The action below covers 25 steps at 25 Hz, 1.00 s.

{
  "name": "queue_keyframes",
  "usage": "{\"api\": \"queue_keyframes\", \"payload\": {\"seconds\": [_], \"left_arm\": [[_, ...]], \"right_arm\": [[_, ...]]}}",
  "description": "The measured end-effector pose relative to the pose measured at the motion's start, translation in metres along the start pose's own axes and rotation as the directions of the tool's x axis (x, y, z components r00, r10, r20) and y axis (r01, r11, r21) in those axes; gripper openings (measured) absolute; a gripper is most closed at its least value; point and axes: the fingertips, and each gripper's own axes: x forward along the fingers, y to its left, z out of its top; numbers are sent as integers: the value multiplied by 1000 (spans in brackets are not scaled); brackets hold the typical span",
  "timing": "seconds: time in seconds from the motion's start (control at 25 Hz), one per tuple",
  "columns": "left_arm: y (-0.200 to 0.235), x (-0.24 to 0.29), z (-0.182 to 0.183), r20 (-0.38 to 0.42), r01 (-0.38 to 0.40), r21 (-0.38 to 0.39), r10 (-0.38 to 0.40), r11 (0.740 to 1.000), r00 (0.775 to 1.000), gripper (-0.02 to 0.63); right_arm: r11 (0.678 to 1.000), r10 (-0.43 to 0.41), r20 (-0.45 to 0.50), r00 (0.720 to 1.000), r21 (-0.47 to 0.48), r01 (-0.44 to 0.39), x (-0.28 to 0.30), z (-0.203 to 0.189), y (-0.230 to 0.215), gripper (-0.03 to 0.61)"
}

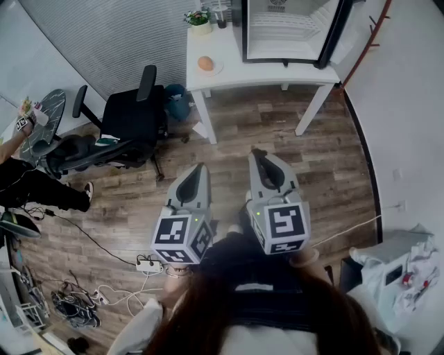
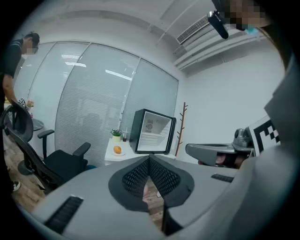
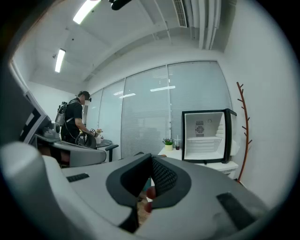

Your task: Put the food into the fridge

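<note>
Left gripper [image 1: 200, 168] and right gripper [image 1: 259, 154] are held closed, empty. The food [image 1: 205, 63], perhaps an orange, is seen on the far table [image 1: 263, 70], left of the fridge [image 1: 284, 31]. It could be knocked off by unopened jaws.

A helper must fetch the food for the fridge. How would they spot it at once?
Find the white table bearing the open black mini fridge. Left of the fridge, near the table's front corner, lies a white plate with one round orange food item. The potted plant and dark cup stand further back; it alone is orange.
</note>
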Motion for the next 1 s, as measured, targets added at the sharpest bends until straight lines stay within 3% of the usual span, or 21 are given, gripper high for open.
{"api": "queue_keyframes", "payload": {"seconds": [0.32, 1.0], "left_arm": [[4, 16, 3, 8, -10, -30, 10, 999, 1000, 5], [32, 97, 39, 18, -23, -13, 23, 1000, 1000, 5]], "right_arm": [[1000, 15, 3, 1000, 10, -15, 14, -1, -10, -3], [998, 20, -1, 1000, 56, -20, 94, 10, -51, -3]]}}
